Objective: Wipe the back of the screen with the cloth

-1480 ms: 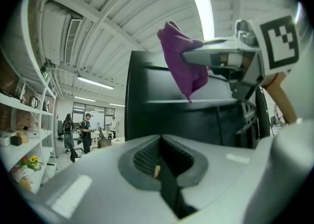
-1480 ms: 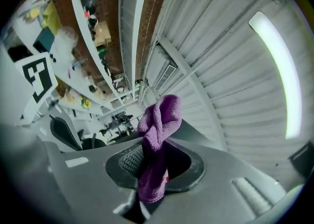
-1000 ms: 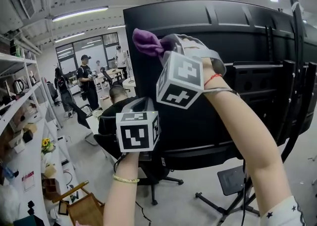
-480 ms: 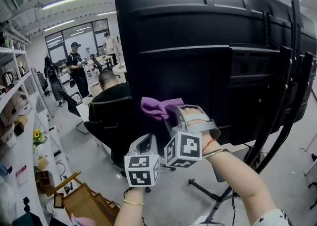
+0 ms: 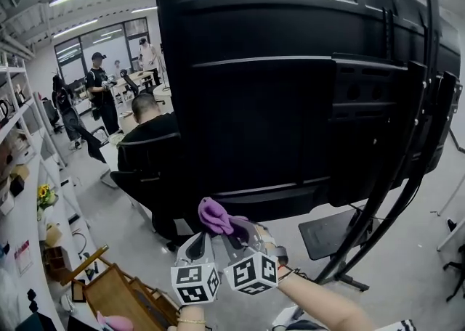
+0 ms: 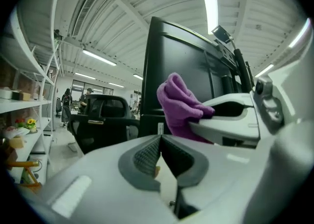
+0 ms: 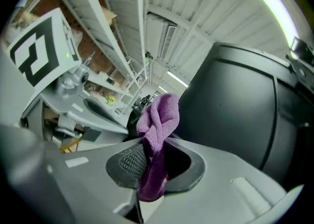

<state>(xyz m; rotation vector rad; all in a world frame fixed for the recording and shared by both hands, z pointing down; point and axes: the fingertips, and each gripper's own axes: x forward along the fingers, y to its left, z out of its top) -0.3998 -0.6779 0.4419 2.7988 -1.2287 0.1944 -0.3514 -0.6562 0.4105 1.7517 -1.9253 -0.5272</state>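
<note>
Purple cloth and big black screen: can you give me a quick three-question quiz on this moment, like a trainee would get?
1. True or false: the left tool grips the purple cloth.
2. In the head view, the cloth sits near which edge of the screen? A top, B bottom, C right.
3. Fill in: the left tool's jaws are ___.
Key: 1 false, the right tool grips it; 2 B; 3 shut, with nothing between them.
</note>
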